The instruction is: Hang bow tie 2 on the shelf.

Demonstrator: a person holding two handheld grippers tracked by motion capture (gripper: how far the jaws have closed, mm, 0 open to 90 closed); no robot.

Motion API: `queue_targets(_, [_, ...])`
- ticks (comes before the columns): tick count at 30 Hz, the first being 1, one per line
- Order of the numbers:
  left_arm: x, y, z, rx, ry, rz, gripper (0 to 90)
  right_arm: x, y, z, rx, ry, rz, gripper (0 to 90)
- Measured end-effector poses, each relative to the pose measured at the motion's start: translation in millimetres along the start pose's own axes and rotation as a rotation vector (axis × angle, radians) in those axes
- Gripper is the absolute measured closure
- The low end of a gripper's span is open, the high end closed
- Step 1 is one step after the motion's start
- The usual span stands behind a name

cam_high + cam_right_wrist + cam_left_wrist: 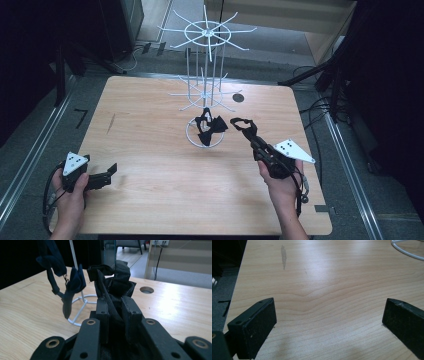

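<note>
Pale wood surface (pixel 150 150) carries a white wire rack (pixel 206 90) with a dark bow tie (pixel 209 125) hanging low on it. Our right gripper (pixel 116 307) has its fingers clenched on a black bow tie (pixel 117 282), raised beside the rack. Our left gripper (pixel 329 320) rests spread wide, grasping nothing.

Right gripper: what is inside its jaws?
The right gripper is shut on a black bow tie; its fabric and strap bunch up above the jaws. The part pinched between the pads is covered. Another bow tie hangs on the white rack.
</note>
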State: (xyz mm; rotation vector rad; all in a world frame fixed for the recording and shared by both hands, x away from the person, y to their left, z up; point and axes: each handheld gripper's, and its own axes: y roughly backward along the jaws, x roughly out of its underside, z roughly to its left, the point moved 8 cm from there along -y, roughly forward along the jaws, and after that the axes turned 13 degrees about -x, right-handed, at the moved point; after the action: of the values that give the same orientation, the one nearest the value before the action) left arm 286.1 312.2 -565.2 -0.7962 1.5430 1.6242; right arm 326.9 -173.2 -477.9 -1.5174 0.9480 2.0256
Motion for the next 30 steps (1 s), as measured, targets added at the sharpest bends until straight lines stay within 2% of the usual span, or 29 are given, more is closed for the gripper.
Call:
queue_targets(7, [0.0,0.0,-0.1,-0.002,-0.002,0.0,0.0,-14.9,5.8,7.7,-0.001,0.029,-0.027,78.4])
queue_targets(16, [0.1,-0.2,-0.4,-0.001,-0.004,0.002,0.0,-21.9,9.0,5.4,0.017,0.023,-0.044,78.3])
queue_targets(21, [0.1,-0.1,-0.5,-0.001,-0.005,0.002,0.0,-26.7,14.6,3.9,0.037,0.02,-0.072,78.4])
queue_targets(30, [0.2,-0.2,-0.8,0.0,-0.008,0.003,0.0,-39.0,23.5,9.3,0.052,0.033,-0.134,78.3])
